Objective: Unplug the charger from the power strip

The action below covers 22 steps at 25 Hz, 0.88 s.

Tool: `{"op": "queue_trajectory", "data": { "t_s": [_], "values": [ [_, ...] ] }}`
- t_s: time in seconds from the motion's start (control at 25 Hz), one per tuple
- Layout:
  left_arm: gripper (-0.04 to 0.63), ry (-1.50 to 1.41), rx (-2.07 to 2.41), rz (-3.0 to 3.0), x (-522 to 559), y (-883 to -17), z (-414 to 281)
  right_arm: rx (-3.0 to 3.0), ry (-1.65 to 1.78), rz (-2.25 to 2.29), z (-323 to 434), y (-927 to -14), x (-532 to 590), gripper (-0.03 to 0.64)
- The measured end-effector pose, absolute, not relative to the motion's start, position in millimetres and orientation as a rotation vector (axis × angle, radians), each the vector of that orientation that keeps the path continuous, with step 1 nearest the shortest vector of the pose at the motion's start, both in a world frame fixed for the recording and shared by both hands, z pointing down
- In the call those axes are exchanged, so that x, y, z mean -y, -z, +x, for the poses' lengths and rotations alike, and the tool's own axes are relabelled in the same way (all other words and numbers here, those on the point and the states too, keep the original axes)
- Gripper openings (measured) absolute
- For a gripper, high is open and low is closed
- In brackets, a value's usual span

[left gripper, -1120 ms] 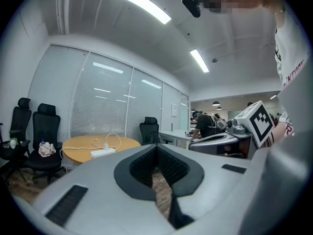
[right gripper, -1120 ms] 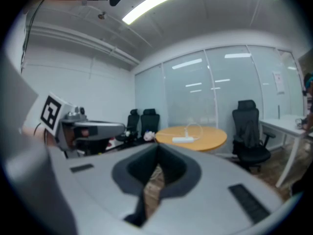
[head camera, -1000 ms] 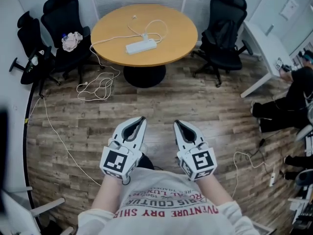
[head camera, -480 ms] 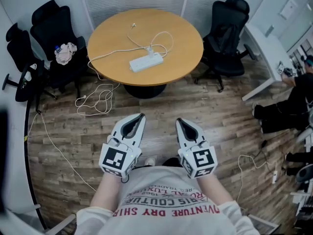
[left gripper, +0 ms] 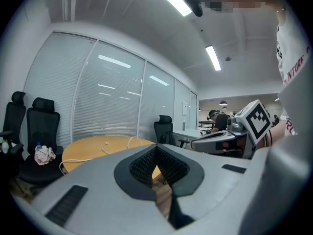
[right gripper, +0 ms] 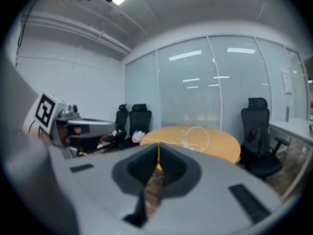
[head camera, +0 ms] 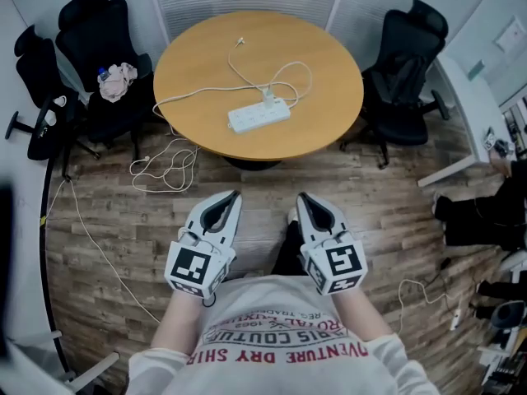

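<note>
A honey-tan round wooden table [head camera: 198, 64], a white plastic power strip [head camera: 258, 116] and small white charger [head camera: 268, 99], a black office chair [head camera: 408, 56], streaky grey-brown plank floor [head camera: 387, 196].

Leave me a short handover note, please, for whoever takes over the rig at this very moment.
Left tongs: shut, empty, held out in front of the chest, short of the table.
Right tongs: shut, empty, level with the left.
Power strip: lies on the round wooden table, towards its near edge.
Charger: plugged into the strip.
Done: nothing yet; neither pair of tongs touches anything.
Left: step up to the table, probably steady the strip with one pair of tongs, grip the charger with the other and pull it out.
</note>
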<state>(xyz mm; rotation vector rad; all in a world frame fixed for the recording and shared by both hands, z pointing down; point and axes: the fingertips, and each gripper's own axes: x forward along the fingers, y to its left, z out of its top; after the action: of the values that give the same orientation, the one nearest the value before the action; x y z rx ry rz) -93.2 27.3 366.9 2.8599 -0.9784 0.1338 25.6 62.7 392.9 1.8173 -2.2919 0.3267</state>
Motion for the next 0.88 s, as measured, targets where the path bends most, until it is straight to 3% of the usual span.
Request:
{"op": "queue_trajectory", "data": {
  "t_s": [0.88],
  "values": [
    [0.034, -0.2, 1.515, 2.548, 183.1, -394.3, 36.7, 2.517, -0.379, 1.297, 170.4, -431.5, 204.0, 0.029]
  ]
}}
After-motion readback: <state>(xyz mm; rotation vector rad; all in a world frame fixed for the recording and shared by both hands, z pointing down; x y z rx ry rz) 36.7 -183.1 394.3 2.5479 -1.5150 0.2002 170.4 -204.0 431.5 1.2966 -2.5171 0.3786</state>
